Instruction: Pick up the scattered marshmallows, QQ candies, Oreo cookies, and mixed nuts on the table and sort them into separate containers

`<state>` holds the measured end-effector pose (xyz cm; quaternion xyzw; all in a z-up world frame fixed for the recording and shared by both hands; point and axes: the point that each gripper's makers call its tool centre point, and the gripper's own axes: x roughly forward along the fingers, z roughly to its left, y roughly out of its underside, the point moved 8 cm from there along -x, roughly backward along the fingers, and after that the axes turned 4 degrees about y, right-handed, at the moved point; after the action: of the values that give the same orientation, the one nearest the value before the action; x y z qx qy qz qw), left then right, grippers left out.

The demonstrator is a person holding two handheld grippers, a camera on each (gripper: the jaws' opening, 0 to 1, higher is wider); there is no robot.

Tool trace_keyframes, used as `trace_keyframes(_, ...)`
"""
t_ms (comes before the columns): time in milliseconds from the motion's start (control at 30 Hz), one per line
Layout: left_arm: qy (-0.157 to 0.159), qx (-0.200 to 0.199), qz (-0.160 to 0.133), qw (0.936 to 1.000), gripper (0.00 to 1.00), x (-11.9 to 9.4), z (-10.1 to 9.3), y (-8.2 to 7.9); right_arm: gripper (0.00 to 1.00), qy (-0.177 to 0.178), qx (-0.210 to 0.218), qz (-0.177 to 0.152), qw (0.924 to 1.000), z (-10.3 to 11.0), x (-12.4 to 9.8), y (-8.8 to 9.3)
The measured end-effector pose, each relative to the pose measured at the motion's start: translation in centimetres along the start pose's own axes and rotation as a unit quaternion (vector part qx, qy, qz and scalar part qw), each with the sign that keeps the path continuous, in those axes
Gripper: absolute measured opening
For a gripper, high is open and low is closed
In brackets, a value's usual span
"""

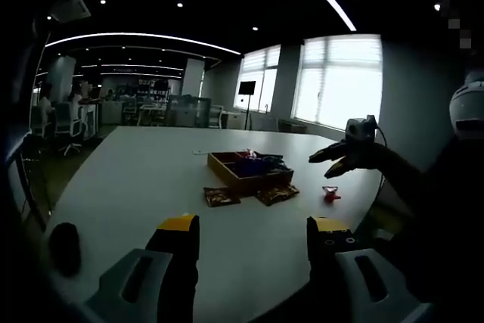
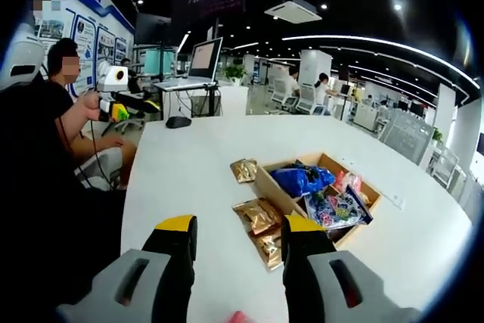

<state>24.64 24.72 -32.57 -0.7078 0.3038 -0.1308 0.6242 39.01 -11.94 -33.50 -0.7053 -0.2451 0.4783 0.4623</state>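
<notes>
gold snack packets (image 2: 261,226) lie just ahead of the gaping right gripper (image 2: 238,238).

The broad oval table (image 2: 189,179) is plain white. On it, the shallow wooden tray (image 2: 266,184) is tan, holding a crumpled blue packet (image 2: 301,179) and a blue-and-white printed packet (image 2: 336,208). Glossy snack packets (image 2: 259,217) beside it are golden brown. A small wrapped candy (image 1: 330,194) is red. Both grippers' jaws are black with yellow tips.
</notes>
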Motion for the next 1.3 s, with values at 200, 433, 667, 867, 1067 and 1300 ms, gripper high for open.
trace_keyframes(200, 0.000, -0.004, 0.001, 1.0000, 0.62, -0.1, 0.1, 0.3, 0.41, -0.015, -0.006, 0.011, 0.9998, 0.0, 1.5, -0.1)
trace_keyframes(433, 0.001, -0.006, -0.002, 1.0000, 0.62, -0.7, 0.1, 0.3, 0.41, -0.026, -0.009, 0.014, 0.9995, -0.2, 2.6, -0.5)
trace_keyframes(667, -0.002, -0.005, -0.002, 1.0000, 0.61, -1.1, 0.2, 0.4, 0.41, -0.035, -0.006, 0.021, 0.9991, -0.4, 3.8, -0.4)
trace_keyframes(867, -0.007, -0.006, -0.003, 1.0000, 0.61, -1.6, 0.2, 0.5, 0.41, -0.040, 0.000, 0.027, 0.9988, -0.9, 4.6, 0.0)
trace_keyframes(1067, -0.012, -0.006, -0.003, 0.9999, 0.61, -2.0, 0.2, 0.7, 0.41, -0.043, 0.006, 0.037, 0.9984, -1.0, 5.7, 0.3)
trace_keyframes(1300, -0.013, -0.005, -0.003, 0.9999, 0.61, -2.2, 0.3, 0.7, 0.41, -0.041, 0.007, 0.037, 0.9984, -1.0, 6.1, 0.2)
